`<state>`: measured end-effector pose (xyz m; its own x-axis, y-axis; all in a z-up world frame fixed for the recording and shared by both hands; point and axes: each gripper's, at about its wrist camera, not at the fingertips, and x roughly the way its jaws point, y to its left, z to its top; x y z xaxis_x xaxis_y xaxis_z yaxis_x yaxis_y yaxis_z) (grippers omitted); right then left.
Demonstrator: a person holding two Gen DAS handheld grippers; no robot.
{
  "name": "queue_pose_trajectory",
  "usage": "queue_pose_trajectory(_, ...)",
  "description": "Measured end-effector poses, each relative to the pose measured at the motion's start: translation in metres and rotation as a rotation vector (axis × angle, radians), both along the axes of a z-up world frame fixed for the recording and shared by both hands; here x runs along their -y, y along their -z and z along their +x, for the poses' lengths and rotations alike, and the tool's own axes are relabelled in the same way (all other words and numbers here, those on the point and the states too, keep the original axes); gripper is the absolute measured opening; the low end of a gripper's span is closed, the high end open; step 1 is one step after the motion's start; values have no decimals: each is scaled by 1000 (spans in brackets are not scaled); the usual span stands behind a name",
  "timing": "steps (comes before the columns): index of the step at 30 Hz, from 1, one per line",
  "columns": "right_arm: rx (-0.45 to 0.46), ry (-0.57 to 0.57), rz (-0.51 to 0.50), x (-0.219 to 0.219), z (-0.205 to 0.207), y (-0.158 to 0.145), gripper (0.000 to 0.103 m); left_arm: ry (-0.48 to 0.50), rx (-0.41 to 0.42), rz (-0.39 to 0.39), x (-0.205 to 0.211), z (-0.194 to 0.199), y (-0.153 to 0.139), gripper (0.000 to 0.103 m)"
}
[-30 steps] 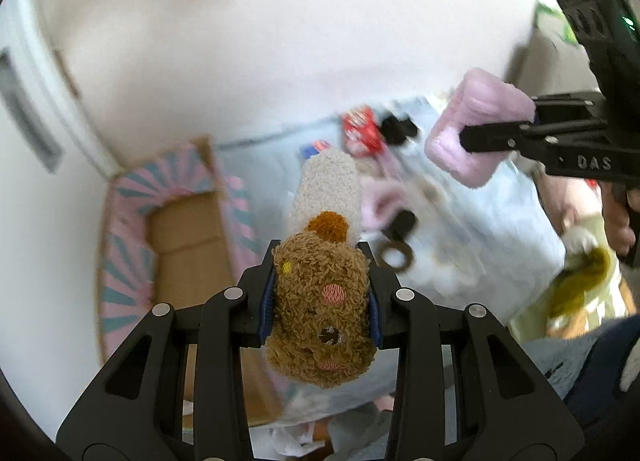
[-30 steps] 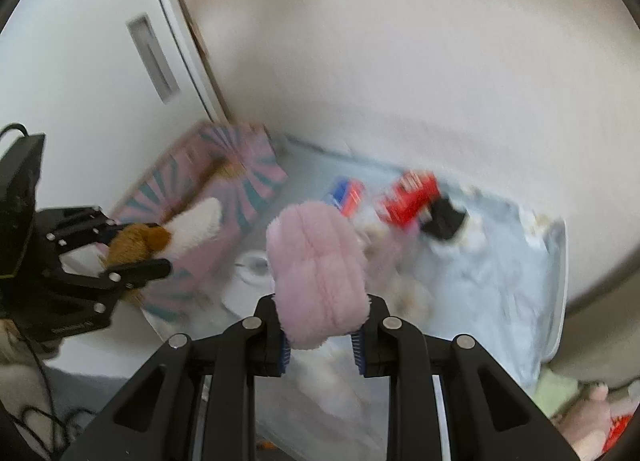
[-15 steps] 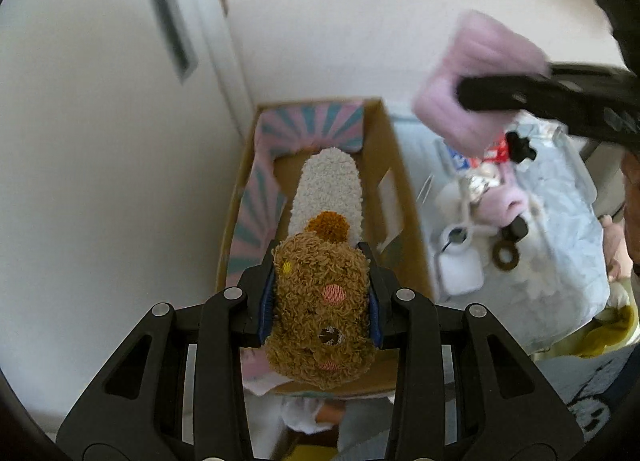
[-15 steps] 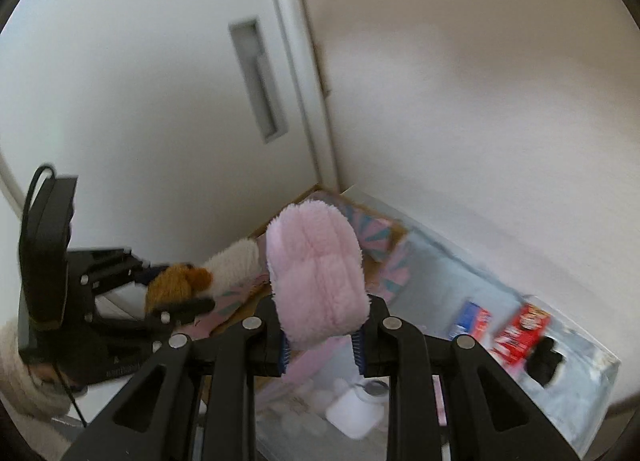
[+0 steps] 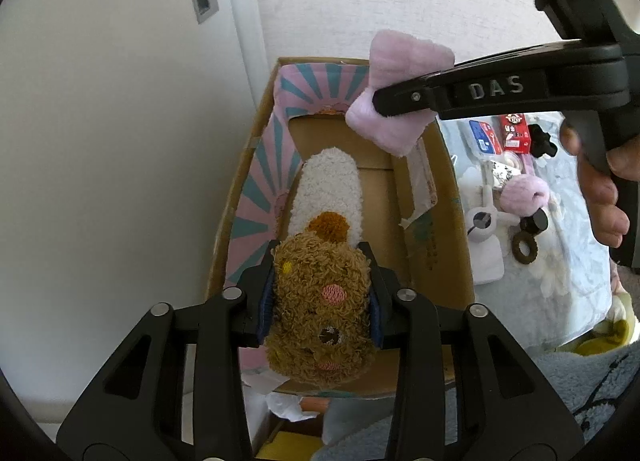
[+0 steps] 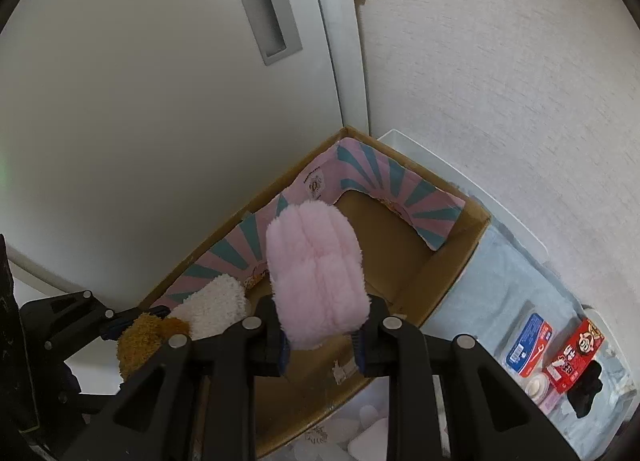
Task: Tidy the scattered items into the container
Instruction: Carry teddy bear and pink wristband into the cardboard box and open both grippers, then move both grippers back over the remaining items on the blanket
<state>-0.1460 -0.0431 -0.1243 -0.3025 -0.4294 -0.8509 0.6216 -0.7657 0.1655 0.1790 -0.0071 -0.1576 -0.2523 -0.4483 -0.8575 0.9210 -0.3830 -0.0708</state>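
My left gripper (image 5: 320, 301) is shut on a brown-and-cream plush sock (image 5: 324, 261) and holds it above the open cardboard box (image 5: 436, 197) with pink-and-teal striped flaps. My right gripper (image 6: 322, 331) is shut on a fluffy pink sock (image 6: 316, 273) and holds it over the same box (image 6: 448, 281). In the left wrist view the right gripper (image 5: 400, 101) and pink sock (image 5: 396, 101) hang over the box's far right corner. In the right wrist view the left gripper (image 6: 132, 315) and brown sock (image 6: 180, 321) show at the left.
A light blue blanket (image 5: 568, 261) right of the box carries a second pink sock (image 5: 524, 195), a red packet (image 5: 516, 133), a blue packet (image 5: 484, 137), a brown ring (image 5: 524, 247) and white items. A white door (image 6: 160, 101) and wall stand behind the box.
Both grippers have swung left from the blanket to above the box, each still holding its sock. The pink sock has come down closer to the box's far corner.
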Motion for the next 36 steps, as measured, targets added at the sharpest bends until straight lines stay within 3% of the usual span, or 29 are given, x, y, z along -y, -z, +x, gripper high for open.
queue_pose_trajectory(1,1,6,14,1,-2,1,30,7,-25,2,1,1,-2,54)
queue_pose_trajectory(2,8,17,40,4,-6,2,47,10,-59,-3,0,2,-6,67)
queue_pose_trajectory(3,13,36,67,6,-11,3,63,1,-70,-18,0,1,-10,97)
queue_pose_trajectory(4,8,60,87,6,-14,4,66,-15,-72,-54,-2,2,-17,102)
queue_pose_trajectory(8,-11,100,-3,-8,-14,-13,68,-20,-58,-116,-5,2,-36,102)
queue_pose_trajectory(17,-60,204,-96,-42,-11,-46,73,-84,-23,-137,-4,5,-43,102)
queue_pose_trajectory(23,-55,266,-126,-66,-13,-67,73,-85,-34,-137,-5,1,-46,102)
queue_pose_trajectory(28,-78,313,-105,-84,-7,-74,73,-70,-119,-104,-6,3,-53,102)
queue_pose_trajectory(36,-140,416,-83,-135,13,-90,73,-45,-81,-156,-10,-18,-69,102)
